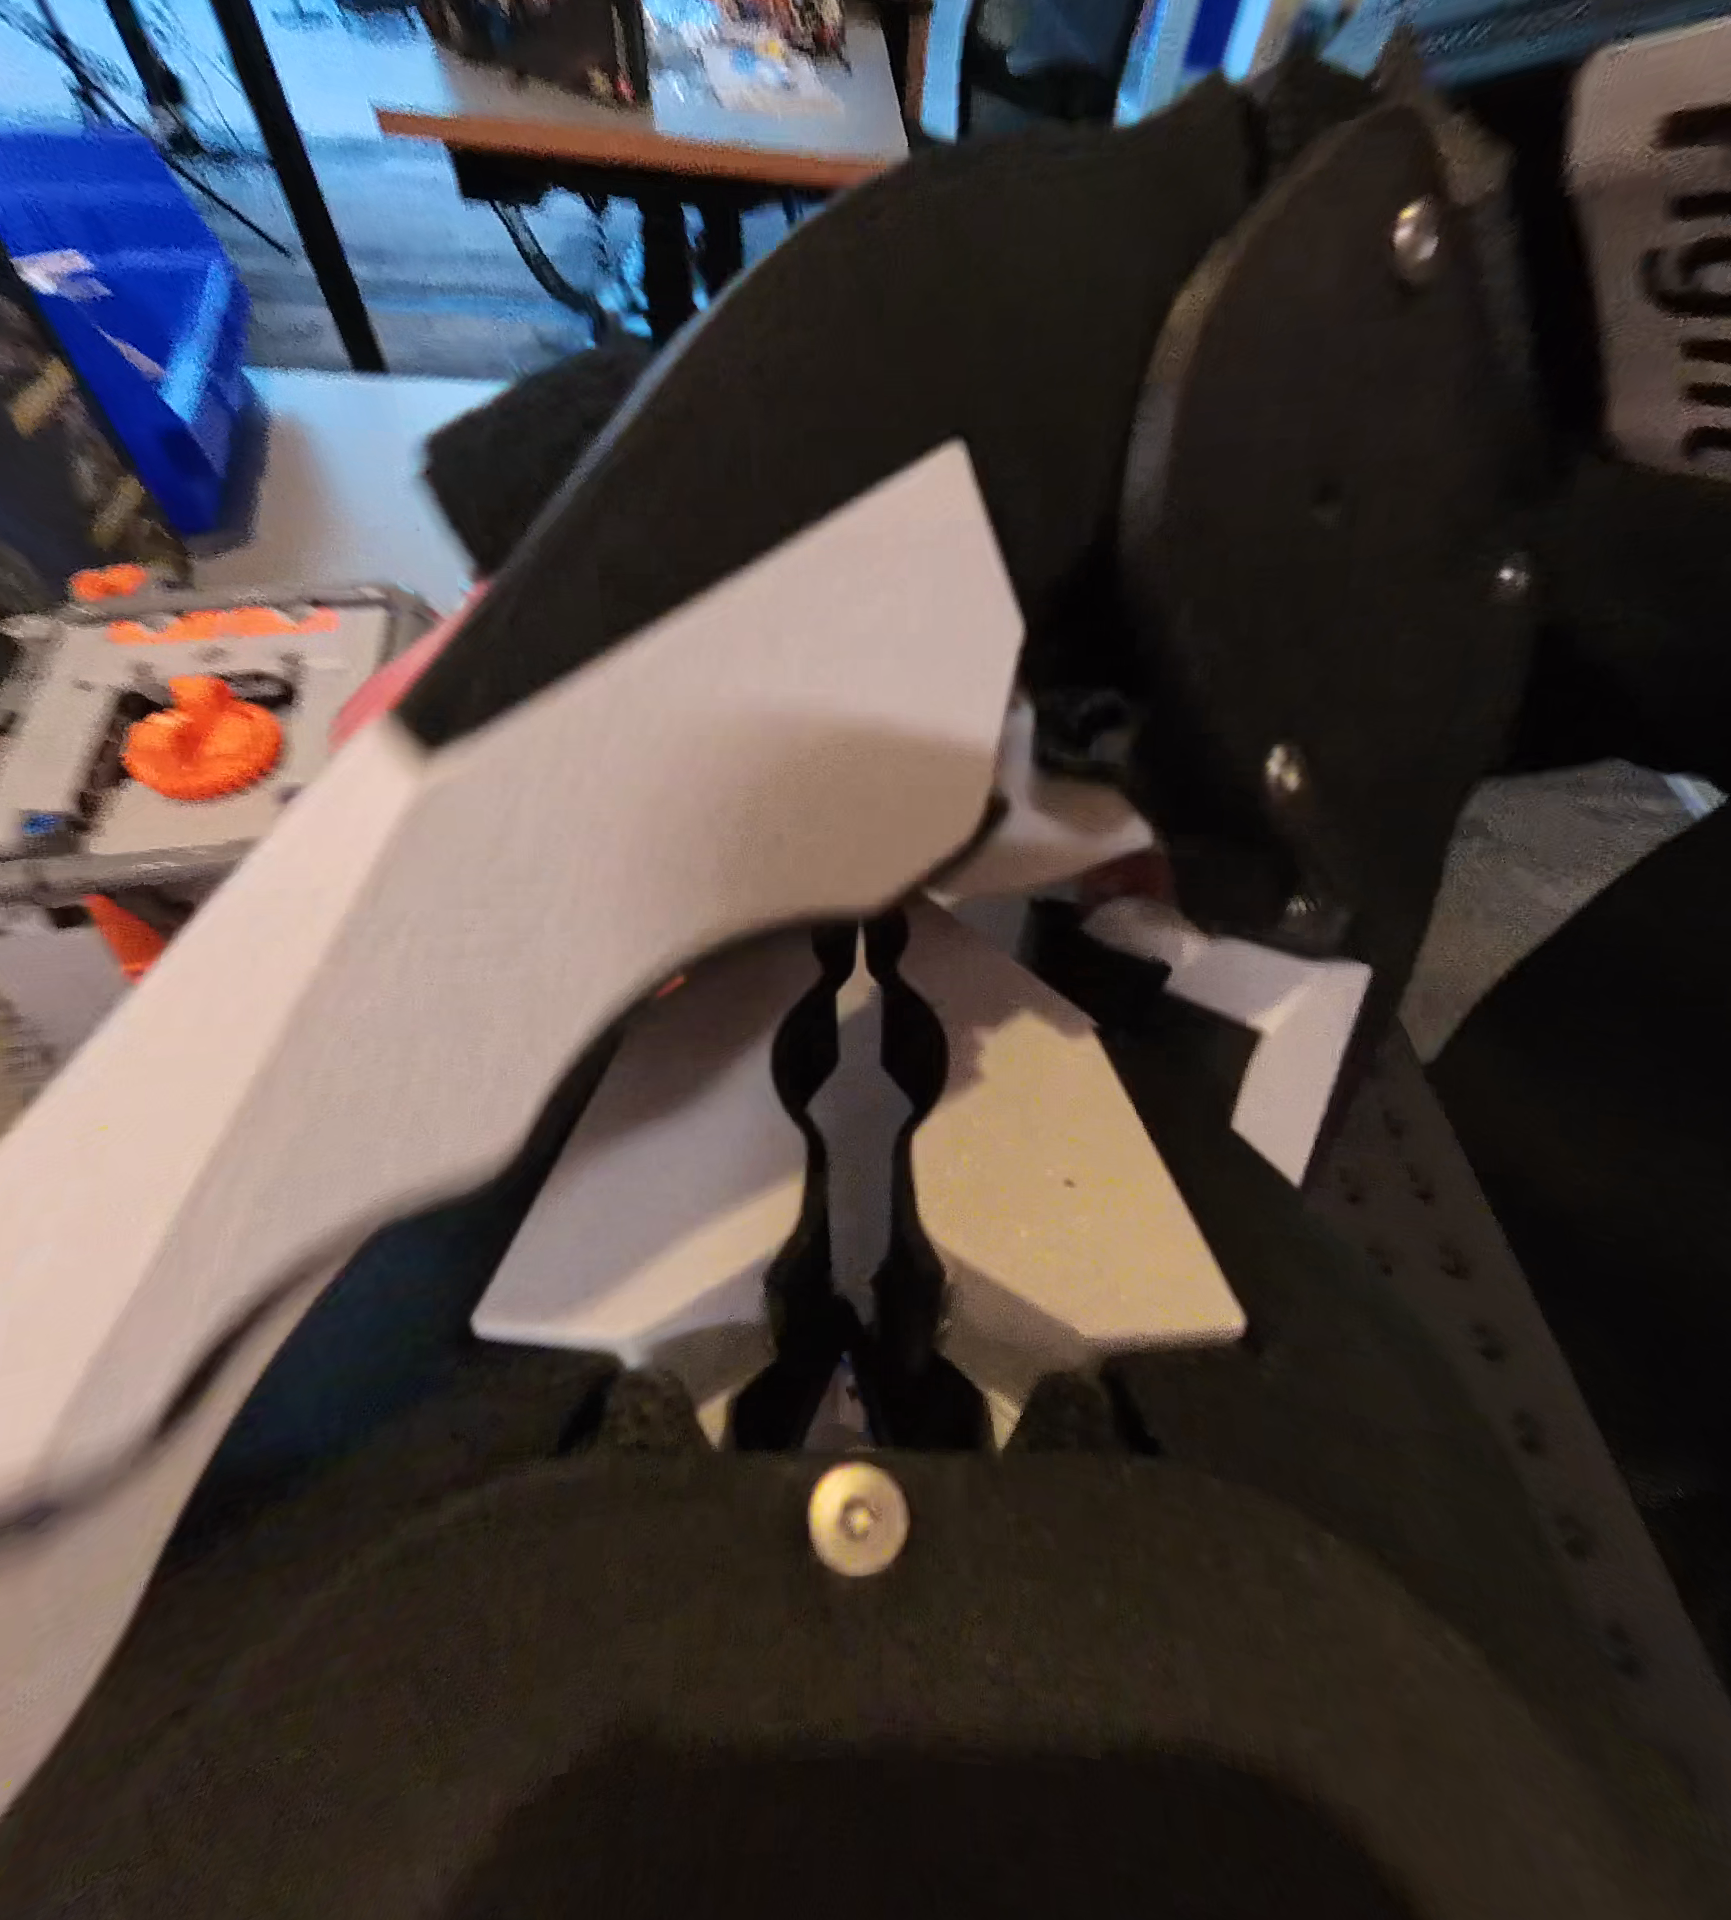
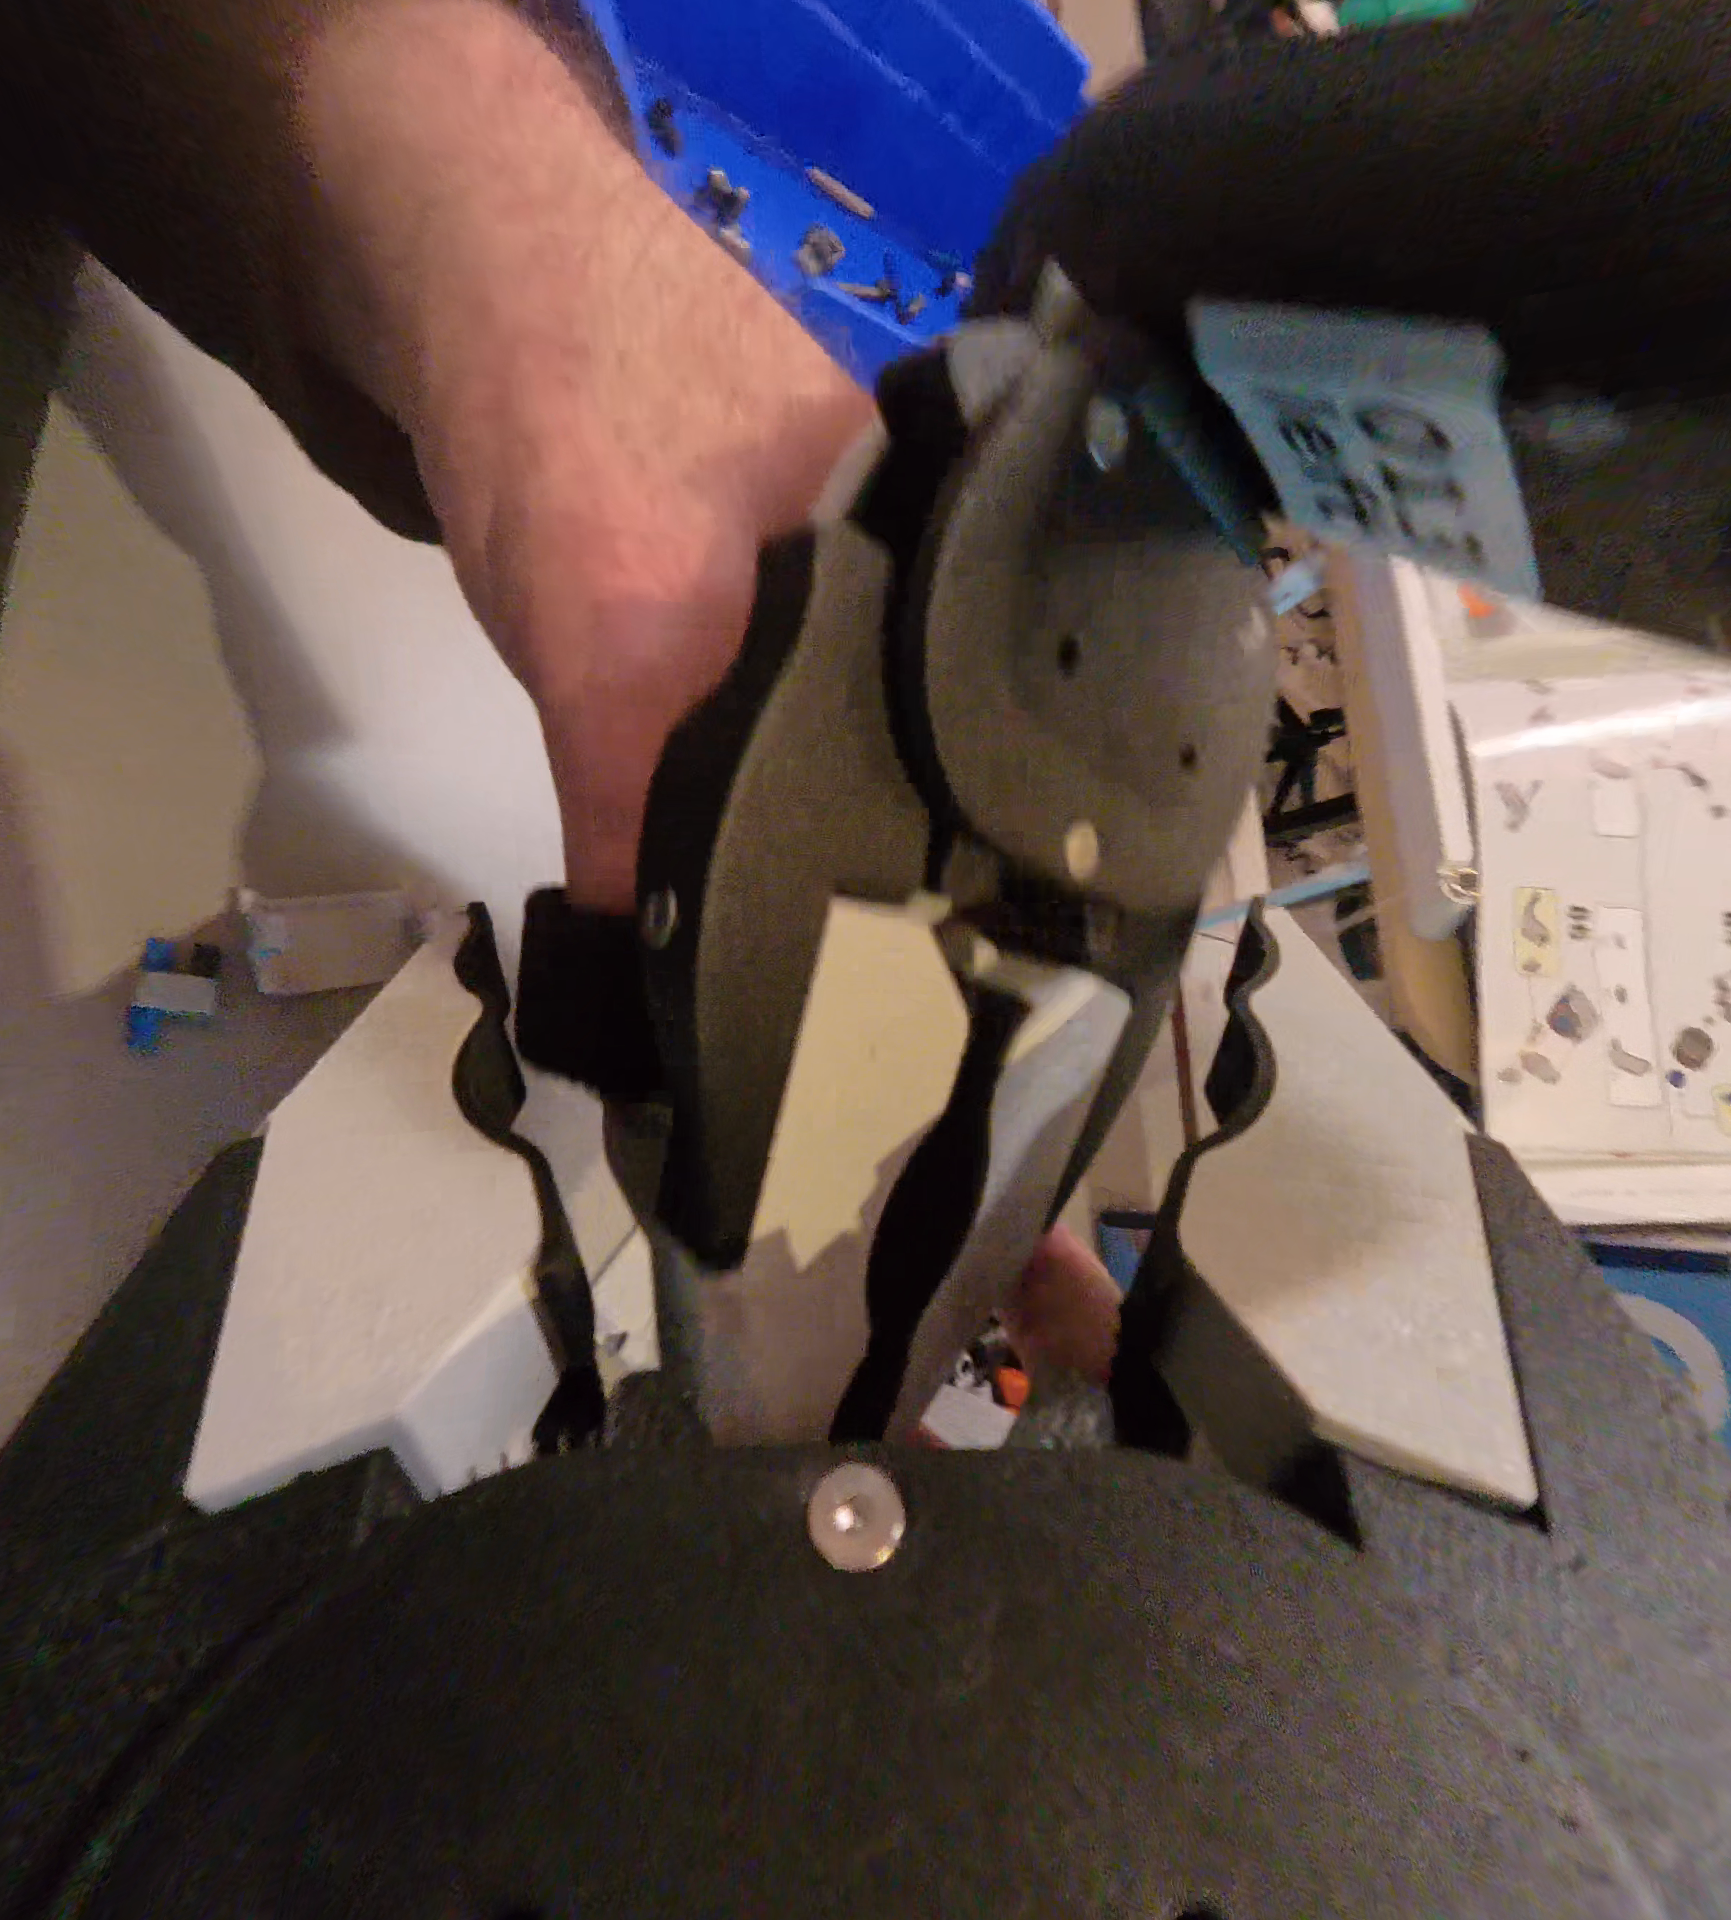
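Crossing close in mid-air: left gripper (image 1: 859,1049) fingers nearly together, clamped on nothing; right gripper (image 2: 866,1143) fingers wide apart, straddling left gripper's body, no contact confirmed. Bare hand (image 2: 570,499) on left handle. Blue bin (image 2: 840,156) and white table (image 2: 113,727) behind.

Both views are motion-blurred and soft, with wide-angle bending at the edges. Warm indoor light falls nearby, bluish daylight tints the left view's background; shadows stay soft.

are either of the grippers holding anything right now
No. The left gripper is shut on nothing; the right gripper is open, with the left one crossing between its fingers, ungripped.
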Available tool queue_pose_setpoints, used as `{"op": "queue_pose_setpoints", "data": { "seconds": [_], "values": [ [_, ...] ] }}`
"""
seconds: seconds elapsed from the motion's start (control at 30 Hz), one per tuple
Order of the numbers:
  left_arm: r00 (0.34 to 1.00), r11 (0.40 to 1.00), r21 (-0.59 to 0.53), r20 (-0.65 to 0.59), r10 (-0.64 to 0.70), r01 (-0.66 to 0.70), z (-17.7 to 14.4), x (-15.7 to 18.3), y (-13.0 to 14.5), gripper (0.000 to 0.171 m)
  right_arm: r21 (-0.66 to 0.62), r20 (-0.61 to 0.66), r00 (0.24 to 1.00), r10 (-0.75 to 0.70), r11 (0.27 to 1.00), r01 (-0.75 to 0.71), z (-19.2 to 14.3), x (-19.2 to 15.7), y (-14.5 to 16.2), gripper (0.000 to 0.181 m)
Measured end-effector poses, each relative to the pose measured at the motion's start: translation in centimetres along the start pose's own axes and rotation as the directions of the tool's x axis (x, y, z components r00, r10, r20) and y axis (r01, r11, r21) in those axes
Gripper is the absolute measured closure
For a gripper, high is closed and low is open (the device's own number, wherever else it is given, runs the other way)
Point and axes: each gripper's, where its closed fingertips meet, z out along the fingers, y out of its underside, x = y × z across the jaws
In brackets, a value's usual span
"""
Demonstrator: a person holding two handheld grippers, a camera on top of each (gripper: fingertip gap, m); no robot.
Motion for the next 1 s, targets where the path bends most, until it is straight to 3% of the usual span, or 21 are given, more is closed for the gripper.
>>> {"op": "queue_pose_setpoints", "data": {
  "seconds": [0.1, 0.17, 0.23, 0.27, 0.3, 0.37, 0.5, 0.53, 0.57, 0.6, 0.73, 0.87, 1.0],
  "values": [
    [0.997, 0.993, 0.098, 0.043, 0.059, -0.063, -2.0, -0.7, -1.6, 0.166, 0.055, -0.048, 0.998, 0.048, 0.997, -0.045, -1.8, 1.7, -0.4, 0.046],
    [0.992, 0.982, 0.153, 0.073, 0.104, -0.115, -3.9, -0.8, -2.5, 0.160, 0.060, -0.094, 0.993, 0.067, 0.996, -0.061, -3.3, 2.9, 0.0, 0.056],
    [0.985, 0.968, 0.202, 0.118, 0.127, -0.149, -5.9, -0.9, -3.7, 0.171, 0.089, -0.141, 0.986, 0.091, 0.993, -0.079, -5.0, 4.1, 0.2, 0.070],
    [0.979, 0.962, 0.208, 0.140, 0.149, -0.176, -6.7, -0.9, -4.0, 0.171, 0.110, -0.183, 0.977, 0.107, 0.990, -0.088, -5.9, 5.0, 0.3, 0.088],
    [0.973, 0.963, 0.191, 0.165, 0.162, -0.193, -7.4, -0.9, -4.0, 0.171, 0.134, -0.183, 0.975, 0.124, 0.986, -0.100, -6.7, 5.3, 0.3, 0.120],
    [0.943, 0.955, 0.139, 0.245, 0.224, -0.263, -8.7, -1.0, -3.6, 0.171, 0.178, -0.078, 0.983, 0.166, 0.973, -0.150, -7.6, 4.1, 0.3, 0.181],
    [0.926, 0.960, 0.068, 0.289, 0.242, -0.272, -10.3, -0.2, -1.3, 0.171, 0.166, 0.048, 0.971, 0.234, 0.957, -0.238, -7.5, 1.3, 1.9, 0.181],
    [0.932, 0.965, 0.057, 0.282, 0.230, -0.255, -10.3, 0.1, -0.3, 0.161, 0.152, 0.108, 0.961, 0.255, 0.951, -0.269, -7.3, 0.1, 2.4, 0.179],
    [0.933, 0.973, 0.041, 0.293, 0.207, -0.229, -10.3, -0.1, 0.8, 0.140, 0.124, 0.159, 0.948, 0.277, 0.947, -0.298, -7.0, -1.1, 3.1, 0.167],
    [0.941, 0.979, 0.015, 0.281, 0.190, -0.202, -10.1, 0.1, 2.1, 0.134, 0.090, 0.199, 0.934, 0.298, 0.943, -0.320, -6.7, -2.1, 3.8, 0.153],
    [0.952, 0.976, -0.119, 0.225, 0.207, -0.184, -8.5, 1.0, 6.8, 0.139, -0.062, 0.369, 0.874, 0.317, 0.946, -0.317, -5.2, -7.0, 6.4, 0.129],
    [0.963, 0.963, -0.204, 0.163, 0.213, -0.178, -6.5, 1.6, 9.2, 0.122, -0.143, 0.422, 0.852, 0.311, 0.950, -0.277, -4.4, -9.6, 7.9, 0.129],
    [0.970, 0.925, -0.328, 0.077, 0.230, -0.193, -4.1, 2.2, 11.8, 0.122, -0.183, 0.450, 0.823, 0.348, 0.937, -0.297, -3.8, -10.8, 8.9, 0.141]
  ]
}}
